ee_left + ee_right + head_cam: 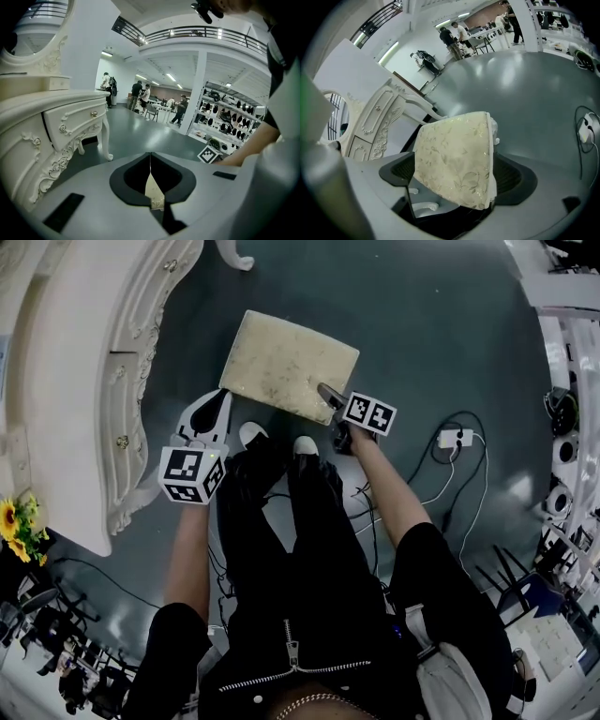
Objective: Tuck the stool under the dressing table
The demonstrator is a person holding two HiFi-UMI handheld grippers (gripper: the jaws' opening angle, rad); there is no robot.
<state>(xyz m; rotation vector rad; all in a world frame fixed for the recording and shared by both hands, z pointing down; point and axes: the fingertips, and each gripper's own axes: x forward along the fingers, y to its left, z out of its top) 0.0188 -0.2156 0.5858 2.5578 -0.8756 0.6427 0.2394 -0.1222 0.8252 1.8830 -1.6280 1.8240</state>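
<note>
One cream floral-cushioned stool (286,364), right gripper (327,394) pinching its edge, left gripper (150,164) pressed together.

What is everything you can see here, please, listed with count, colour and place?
stool: one, cream floral seat, floor ahead of the feet.
dressing table: one, white, carved, left.
sunflowers: one bunch, yellow, lower left.
power block: one, white, floor at right.
cables: several, black and white, floor around the block.
people: several, dark and white clothing, far across the hall.
shoes: two, white, behind the stool.
left gripper: one, white, fingers shut on the stool's near left corner.
right gripper: one, dark, fingers shut on its near right corner.
</note>
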